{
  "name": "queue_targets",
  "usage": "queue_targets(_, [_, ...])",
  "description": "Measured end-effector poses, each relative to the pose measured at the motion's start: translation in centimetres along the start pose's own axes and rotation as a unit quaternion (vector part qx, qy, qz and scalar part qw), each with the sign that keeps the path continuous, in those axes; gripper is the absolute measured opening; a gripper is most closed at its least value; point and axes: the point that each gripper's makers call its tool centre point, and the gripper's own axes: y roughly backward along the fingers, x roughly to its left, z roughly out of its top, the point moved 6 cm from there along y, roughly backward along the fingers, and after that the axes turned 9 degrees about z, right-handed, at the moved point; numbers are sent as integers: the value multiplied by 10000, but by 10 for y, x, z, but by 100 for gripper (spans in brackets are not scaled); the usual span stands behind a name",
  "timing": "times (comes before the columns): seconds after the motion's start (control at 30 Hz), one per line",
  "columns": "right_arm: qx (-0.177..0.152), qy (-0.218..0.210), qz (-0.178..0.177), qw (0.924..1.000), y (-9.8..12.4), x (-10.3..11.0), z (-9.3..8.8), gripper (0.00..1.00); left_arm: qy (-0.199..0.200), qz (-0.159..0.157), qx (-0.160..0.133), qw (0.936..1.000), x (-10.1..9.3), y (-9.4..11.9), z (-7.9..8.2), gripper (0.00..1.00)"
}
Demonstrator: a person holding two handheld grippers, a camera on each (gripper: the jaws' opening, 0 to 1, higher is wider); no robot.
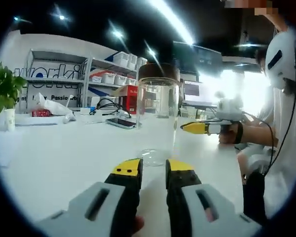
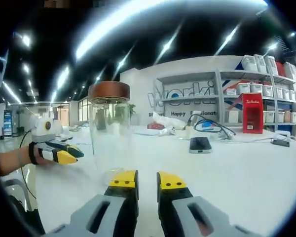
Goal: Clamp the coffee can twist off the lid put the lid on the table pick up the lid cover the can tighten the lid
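At the bottom of the left gripper view, the left gripper (image 1: 154,170) points forward with its two yellow-tipped jaws parallel, a narrow gap between them, and nothing held. Just beyond the tips, one coffee can (image 1: 158,118) stands upright on the white desk (image 1: 54,158): a clear glass cylinder, apparently empty, with one brown lid (image 1: 158,72) seated on top. The jaws are short of the can and not touching it.

In the right gripper view, the right gripper (image 2: 147,178) shows the same condition: two jaws close together with a slim gap, holding nothing. The can (image 2: 108,138) stands just ahead and slightly left of the tips, lid (image 2: 108,91) in place. Each gripper appears in the other's view, held in a hand beside the can and clear of it: the right one (image 1: 195,127) at the right of the left gripper view, the left one (image 2: 64,154) at the left of the right gripper view.

Further back on the desk lie one dark smartphone (image 2: 200,144), flat and well apart from the can, one coil of black cable (image 2: 209,126), and one crumpled white bag (image 1: 54,106). One potted green plant (image 1: 4,89) stands at the far left edge in the left gripper view. Against the rear wall, shelving (image 2: 246,94) carries several white bins, too small to count reliably, and one red box (image 2: 252,112).
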Motion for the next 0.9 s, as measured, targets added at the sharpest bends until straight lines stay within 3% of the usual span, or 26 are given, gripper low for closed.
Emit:
queue_targets(0.2, [101, 89, -38, 9999, 1, 5, -5, 8, -80, -363, 172, 9992, -6, 1, -6, 9])
queue_targets(0.37, [331, 450, 52, 9984, -4, 14, -11, 6, -78, -362, 155, 9992, -7, 1, -7, 9])
queue_targets(0.47, [311, 376, -11, 9988, -4, 12, -11, 0, -285, -351, 214, 9987, -9, 0, -10, 7])
queue_targets(0.67, [329, 345, -134, 9988, -5, 7, -12, 0, -337, -319, 285, 9985, -8, -1, -11, 5])
queue_targets(0.9, [777, 513, -160, 9955, -7, 7, -21, 0, -519, -357, 403, 9972, -11, -2, -15, 2])
